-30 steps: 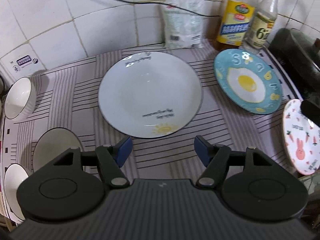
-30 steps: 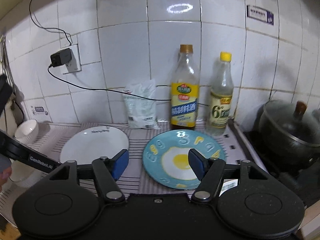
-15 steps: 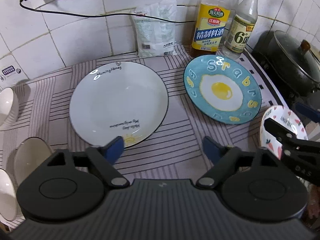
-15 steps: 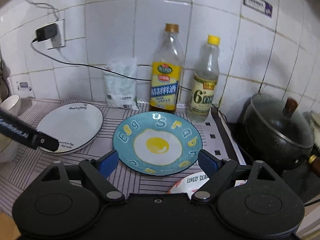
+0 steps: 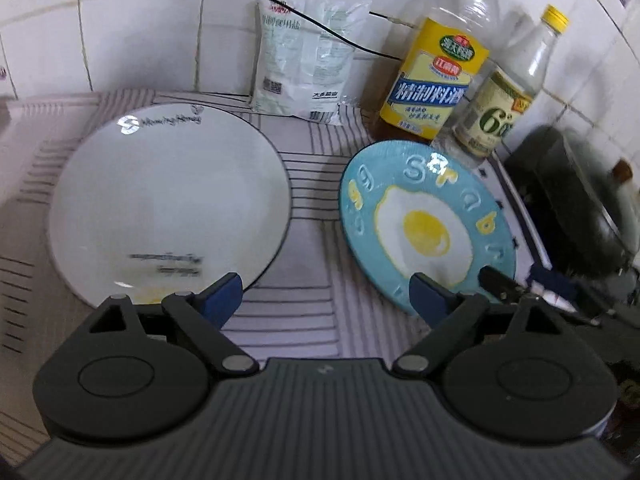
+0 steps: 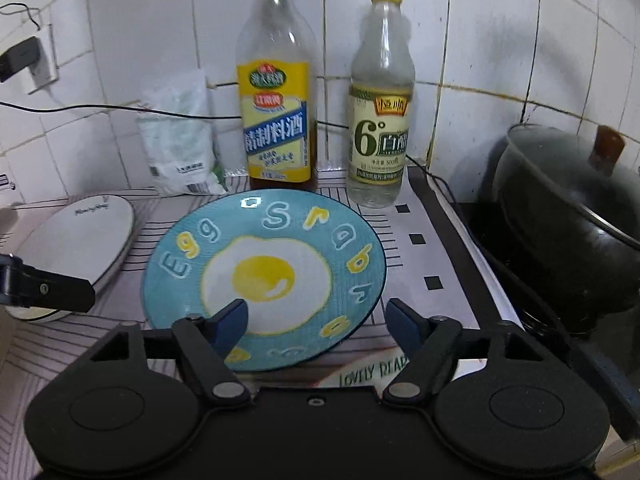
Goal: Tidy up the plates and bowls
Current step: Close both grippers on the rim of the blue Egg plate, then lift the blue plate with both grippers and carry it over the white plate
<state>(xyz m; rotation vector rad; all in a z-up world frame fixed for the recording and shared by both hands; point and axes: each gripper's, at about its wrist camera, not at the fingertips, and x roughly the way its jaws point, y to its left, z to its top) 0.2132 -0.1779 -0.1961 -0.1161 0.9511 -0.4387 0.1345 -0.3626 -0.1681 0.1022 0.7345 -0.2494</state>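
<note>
Left wrist view first: your left gripper [image 5: 326, 294] has its blue jaws spread wide and holds nothing, hanging over the striped mat [image 5: 296, 312] between two plates. At 10 o'clock of it lies the white plate [image 5: 168, 204], its near rim just under your left fingertip. At 2 o'clock lies the blue egg plate [image 5: 424, 224], its near edge under the other fingertip. Beyond them, at 12 o'clock, a white bag [image 5: 304, 52] leans on the tiled wall, with a yellow-labelled bottle [image 5: 436, 76] and a clear vinegar bottle [image 5: 508, 96] at 1 o'clock.

From the right wrist view, your right gripper [image 6: 316, 322] is also wide open and empty, poised over the egg plate's near rim. A pink-printed plate [image 6: 360, 374] peeks out right beneath it. A dark lidded pot [image 6: 572, 216] sits at 2 o'clock.
</note>
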